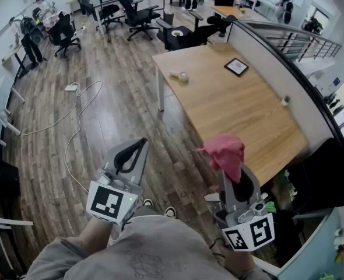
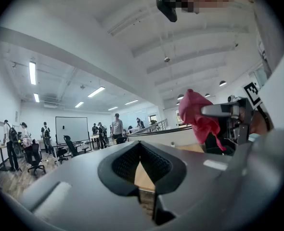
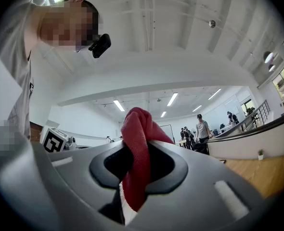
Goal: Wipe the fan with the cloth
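A pink-red cloth (image 1: 225, 153) is pinched in my right gripper (image 1: 232, 174), which is shut on it and held up in front of the person. In the right gripper view the cloth (image 3: 136, 153) bunches up out of the closed jaws and hangs below them. My left gripper (image 1: 138, 150) is shut with nothing in it, held level to the left of the right one. From the left gripper view the cloth (image 2: 200, 119) and the right gripper (image 2: 231, 121) show at the right. No fan is visible in any view.
A long wooden table (image 1: 230, 107) stands ahead to the right with a tape roll (image 1: 183, 76) and a tablet (image 1: 236, 67) on it. A white cable (image 1: 79, 118) lies on the wood floor at the left. Office chairs (image 1: 134, 13) and people stand farther back.
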